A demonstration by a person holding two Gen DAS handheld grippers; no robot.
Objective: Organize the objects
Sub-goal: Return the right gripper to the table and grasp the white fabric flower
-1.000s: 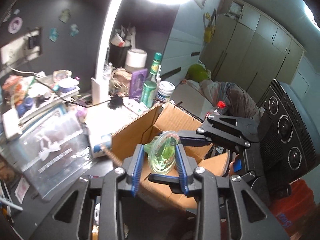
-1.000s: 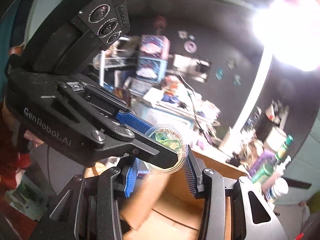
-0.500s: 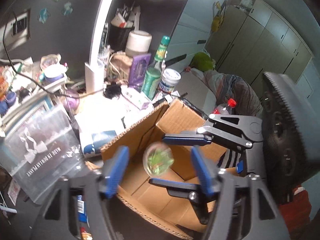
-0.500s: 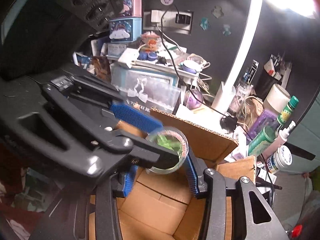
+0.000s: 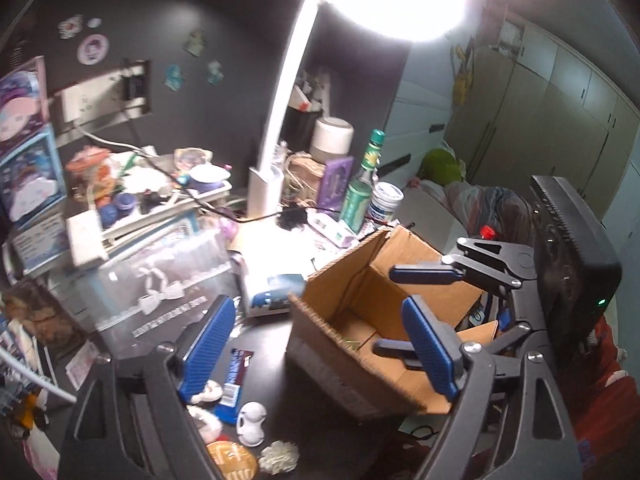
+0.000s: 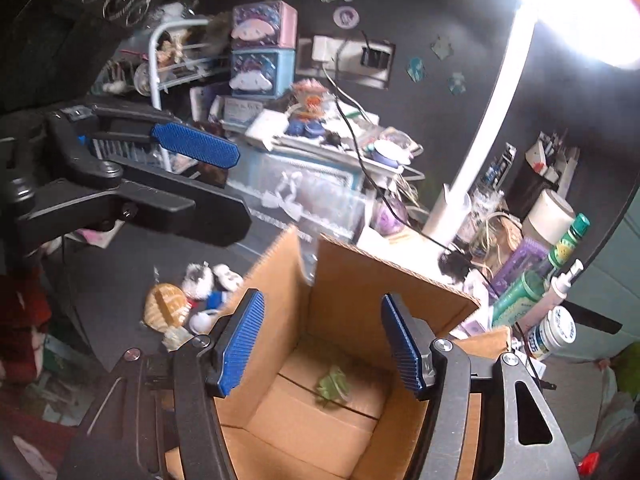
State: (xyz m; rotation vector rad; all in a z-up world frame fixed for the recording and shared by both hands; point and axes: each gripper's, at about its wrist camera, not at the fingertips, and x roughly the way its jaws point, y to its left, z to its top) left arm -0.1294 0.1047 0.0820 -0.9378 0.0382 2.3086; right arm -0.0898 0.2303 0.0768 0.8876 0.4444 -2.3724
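Note:
An open cardboard box (image 5: 352, 352) (image 6: 340, 276) stands on the dark desk. A small clear disc with green inside (image 6: 332, 386) lies on the box floor; in the left wrist view only a green sliver (image 5: 352, 343) of it shows. My right gripper (image 6: 322, 346) is open and empty right above the box opening; it also shows in the left wrist view (image 5: 412, 308). My left gripper (image 5: 318, 350) is open and empty, at the box's near left corner; it shows in the right wrist view (image 6: 200, 172) left of the box.
Small toys and a round biscuit-like piece (image 5: 232, 454) (image 6: 166, 310) lie on the desk left of the box, with a snack bar (image 5: 236, 372). A clear storage bin (image 5: 160, 284), a white lamp post (image 5: 276, 120) and bottles (image 5: 360, 196) crowd the back.
Both grippers let go of the clear green disc and opened wide. The disc dropped to the floor of the box. The left gripper drew back to the left.

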